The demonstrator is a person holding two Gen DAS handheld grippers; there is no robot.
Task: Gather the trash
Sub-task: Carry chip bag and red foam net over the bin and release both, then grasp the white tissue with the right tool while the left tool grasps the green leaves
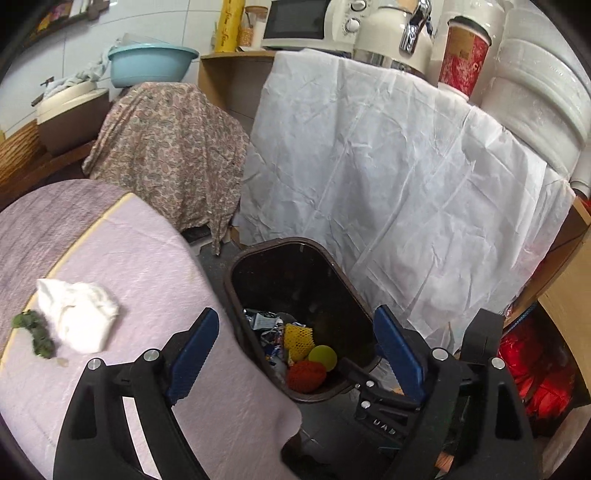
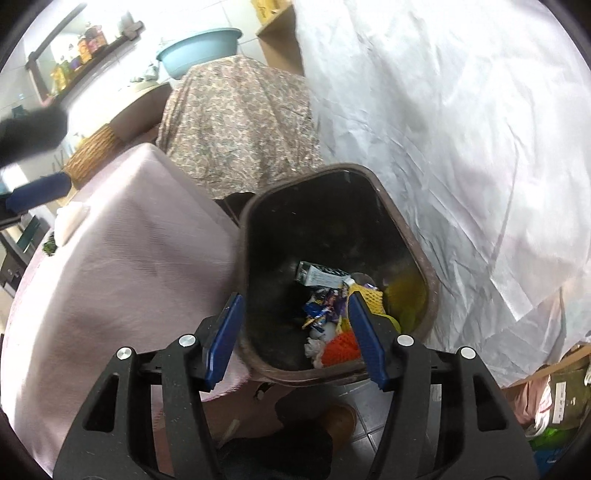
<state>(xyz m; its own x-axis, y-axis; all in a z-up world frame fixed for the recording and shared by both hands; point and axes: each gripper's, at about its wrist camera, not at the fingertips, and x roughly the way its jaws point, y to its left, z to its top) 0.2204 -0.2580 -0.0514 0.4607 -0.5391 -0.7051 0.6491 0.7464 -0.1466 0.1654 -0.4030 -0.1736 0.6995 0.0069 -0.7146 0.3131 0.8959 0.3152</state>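
Note:
A dark brown trash bin (image 1: 236, 258) stands on the floor beside the table and also shows in the right wrist view (image 2: 424, 266). It holds wrappers, yellow foam net (image 1: 297, 338), an orange net (image 1: 306, 374) and a green ball (image 1: 323, 357). On the pink tablecloth (image 1: 147, 280) lie a crumpled white tissue (image 1: 79, 314) and a green leafy scrap (image 1: 35, 332). My left gripper (image 1: 295, 354) is open and empty above the bin's near edge. My right gripper (image 2: 295, 336) is open and empty over the bin.
A white sheet (image 1: 388, 177) drapes the counter behind the bin. A patterned cloth (image 1: 170, 147) covers something to the left. A blue basin (image 1: 151, 64), kettle (image 1: 391, 33) and microwave (image 1: 295, 22) stand at the back. Red bags (image 1: 535, 369) lie at the right.

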